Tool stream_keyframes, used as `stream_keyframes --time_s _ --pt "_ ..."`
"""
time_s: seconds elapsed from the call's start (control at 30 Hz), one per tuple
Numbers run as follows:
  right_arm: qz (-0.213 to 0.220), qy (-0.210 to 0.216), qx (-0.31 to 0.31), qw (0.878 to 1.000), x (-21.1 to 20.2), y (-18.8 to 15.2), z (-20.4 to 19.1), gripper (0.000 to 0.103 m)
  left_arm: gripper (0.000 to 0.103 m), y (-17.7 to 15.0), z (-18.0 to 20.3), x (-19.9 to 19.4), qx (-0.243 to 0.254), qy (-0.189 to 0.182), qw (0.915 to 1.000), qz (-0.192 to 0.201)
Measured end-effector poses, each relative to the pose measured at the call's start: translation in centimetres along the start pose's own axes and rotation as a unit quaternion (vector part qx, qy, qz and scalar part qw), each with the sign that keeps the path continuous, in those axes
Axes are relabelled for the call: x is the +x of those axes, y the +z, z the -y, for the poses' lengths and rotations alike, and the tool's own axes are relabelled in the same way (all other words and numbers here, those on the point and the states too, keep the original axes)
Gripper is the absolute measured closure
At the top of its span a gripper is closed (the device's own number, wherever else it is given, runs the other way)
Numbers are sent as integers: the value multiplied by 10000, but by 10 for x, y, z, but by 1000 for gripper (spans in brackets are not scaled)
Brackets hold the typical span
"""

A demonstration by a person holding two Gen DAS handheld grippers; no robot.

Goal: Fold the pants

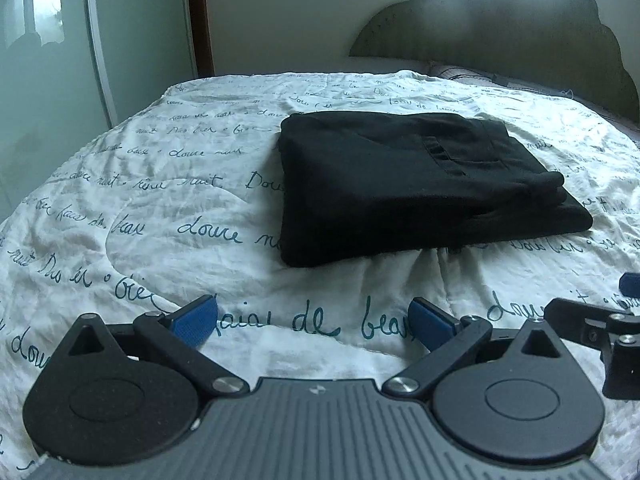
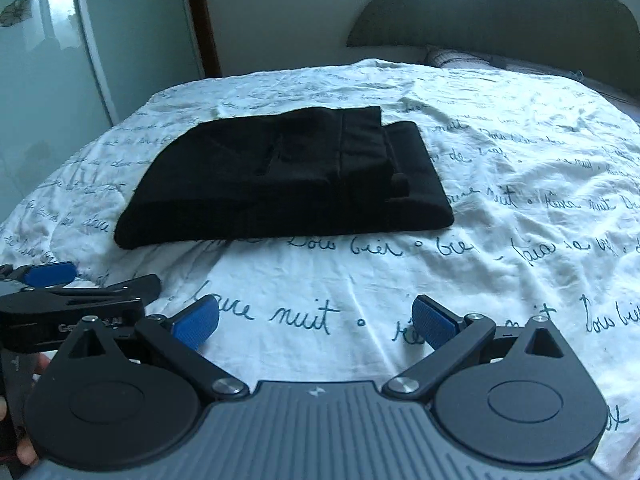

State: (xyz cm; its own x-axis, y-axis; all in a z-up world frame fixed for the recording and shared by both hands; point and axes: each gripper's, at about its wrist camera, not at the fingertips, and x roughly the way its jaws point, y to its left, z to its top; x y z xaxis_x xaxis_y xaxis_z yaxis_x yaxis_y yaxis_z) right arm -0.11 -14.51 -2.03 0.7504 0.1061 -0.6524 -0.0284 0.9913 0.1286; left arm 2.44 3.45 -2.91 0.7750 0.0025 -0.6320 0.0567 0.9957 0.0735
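Note:
Black pants (image 1: 404, 184) lie folded into a compact rectangle on the bed, with a pocket and waistband showing on top. The right wrist view shows the same folded pants (image 2: 288, 184) from the other side. My left gripper (image 1: 314, 320) hovers over the bedspread in front of the pants, open, blue pads wide apart and holding nothing. My right gripper (image 2: 316, 320) is likewise open and empty, a little short of the pants. Each gripper appears at the edge of the other's view.
A white bedspread (image 1: 160, 200) printed with blue handwriting covers the bed. A scalloped grey-green headboard (image 1: 500, 28) stands behind, with a pillow (image 2: 460, 58) below it. A glossy wardrobe door (image 1: 48, 60) is at the left. A hand (image 2: 24, 452) shows at the lower left.

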Motion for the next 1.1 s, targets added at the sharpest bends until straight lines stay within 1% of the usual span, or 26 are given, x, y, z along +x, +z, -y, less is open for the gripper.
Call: stream_keyframes --time_s 0.13,0.23,0.33,0.4,0.47,0.53,0.57,0.63,0.67,0.73,0.77,0.8,0.83,0.87,0.9,0.97,1.0,1.07,1.1 --pt "86 -118 -171 9997 -2 0 -4 0 0 -1 -1 0 -11 -15 10000 -15" --pt "36 -107 -123 9999 0 0 -1 0 0 1 -4 -3 -57 -47 10000 36" --pt "71 -37 -109 9999 -1 1 2 0 0 8 -10 -14 -142 64 9992 381" --pt "215 20 -135 9997 -2 3 5 0 0 18 -16 -14 -85 91 9990 440" --pt "398 4 -234 9989 -1 7 7 0 0 30 -24 -10 -111 271 9987 408" --pt "559 -78 -425 9975 1 16 8 0 0 42 -33 -4 -226 449 9979 400" --pt "705 -134 -520 9961 2 23 9 0 0 49 -37 1 -309 539 9973 389" --pt "1007 -262 -641 9925 5 38 13 0 0 58 -44 12 -434 603 9967 320" --pt "1079 -365 -666 9913 10 46 15 0 0 61 -47 18 -459 579 9969 268" --pt "1035 -559 -580 9914 24 62 22 0 0 63 -46 36 -385 548 9977 36" --pt "924 -590 -510 9927 36 69 26 0 0 61 -45 45 -276 637 9976 -85" --pt "750 -573 -513 9942 47 73 31 0 0 58 -43 50 -164 751 9970 -125" --pt "461 -660 -575 9951 61 74 35 0 0 55 -42 51 -75 819 9966 -98" --pt "162 -907 -636 9937 75 73 38 0 1 52 -42 47 -15 855 9963 -29" --pt "57 -838 -547 9950 81 70 44 0 1 52 -44 43 -4 872 9962 43" --pt "137 -622 -20 9980 72 67 56 0 0 55 -47 34 -133 882 9957 240" --pt "268 -569 77 9980 65 68 56 0 0 59 -49 31 -231 814 9960 299" --pt "581 -416 -135 9974 53 72 49 0 0 70 -48 29 -373 538 9974 286" --pt "667 -319 -239 9970 50 76 47 0 0 75 -46 30 -398 424 9980 260"
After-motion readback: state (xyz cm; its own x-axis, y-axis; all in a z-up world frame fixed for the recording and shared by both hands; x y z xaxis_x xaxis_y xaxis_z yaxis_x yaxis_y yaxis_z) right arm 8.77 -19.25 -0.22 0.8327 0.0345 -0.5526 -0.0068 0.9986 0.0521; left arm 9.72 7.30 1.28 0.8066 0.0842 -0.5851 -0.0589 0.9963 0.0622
